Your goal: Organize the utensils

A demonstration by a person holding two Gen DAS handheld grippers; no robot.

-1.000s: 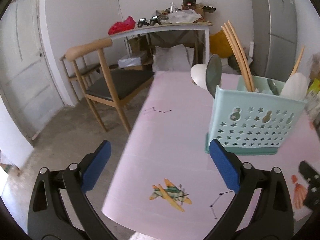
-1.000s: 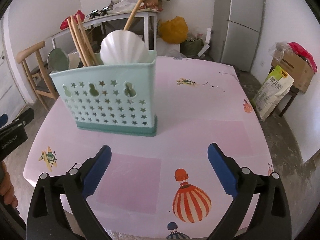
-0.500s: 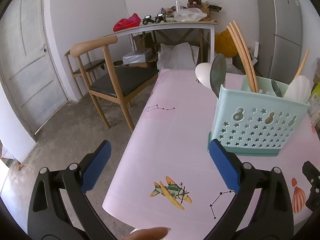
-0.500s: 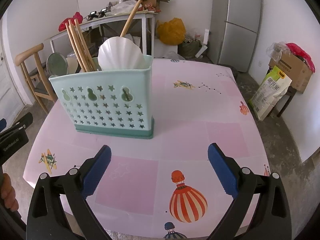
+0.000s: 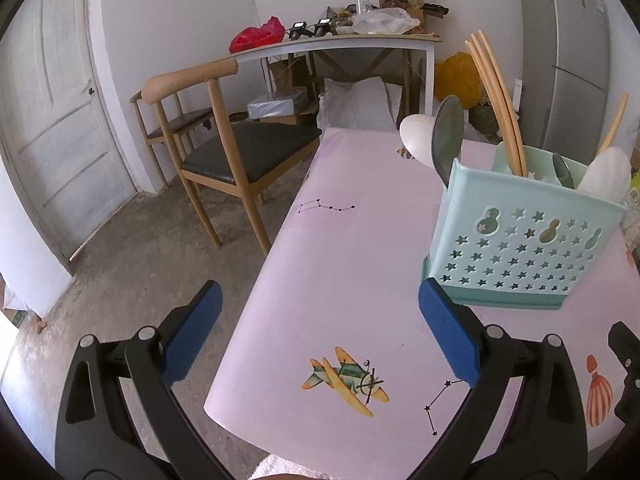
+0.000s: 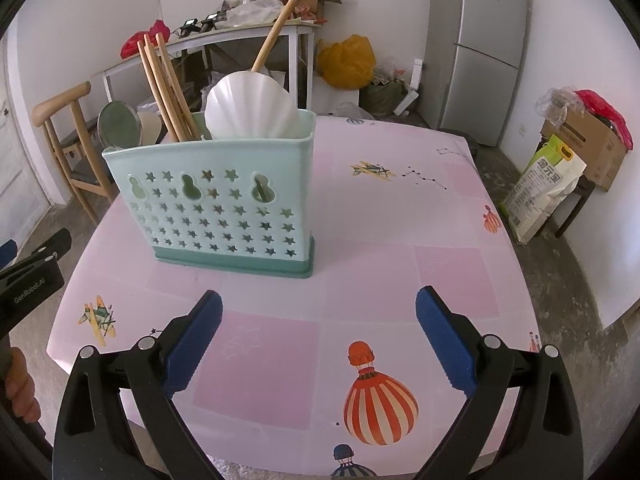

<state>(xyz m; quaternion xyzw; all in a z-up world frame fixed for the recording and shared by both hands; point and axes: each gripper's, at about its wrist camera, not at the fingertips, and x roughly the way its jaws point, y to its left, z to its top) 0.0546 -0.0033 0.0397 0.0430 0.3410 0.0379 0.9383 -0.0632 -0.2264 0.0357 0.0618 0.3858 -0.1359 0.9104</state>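
Note:
A mint-green utensil holder (image 6: 224,204) with star cut-outs stands upright on the pink table (image 6: 400,248); it also shows in the left wrist view (image 5: 520,248). It holds wooden chopsticks (image 6: 164,84), a white shell-shaped ladle (image 6: 250,106) with a wooden handle, a metal spoon (image 6: 118,126) and a white spoon (image 5: 416,138). My left gripper (image 5: 320,332) is open and empty over the table's near left corner. My right gripper (image 6: 320,336) is open and empty above the table's front edge, short of the holder.
A wooden chair (image 5: 224,148) stands by the table's far left side. A cluttered white desk (image 5: 340,44) and a grey fridge (image 6: 484,44) stand at the back wall. A bag (image 6: 540,188) and a cardboard box (image 6: 592,140) sit on the right.
Both grippers have drawn back from the holder a little, so it looks smaller and farther. Both stay open and empty. The holder has not moved.

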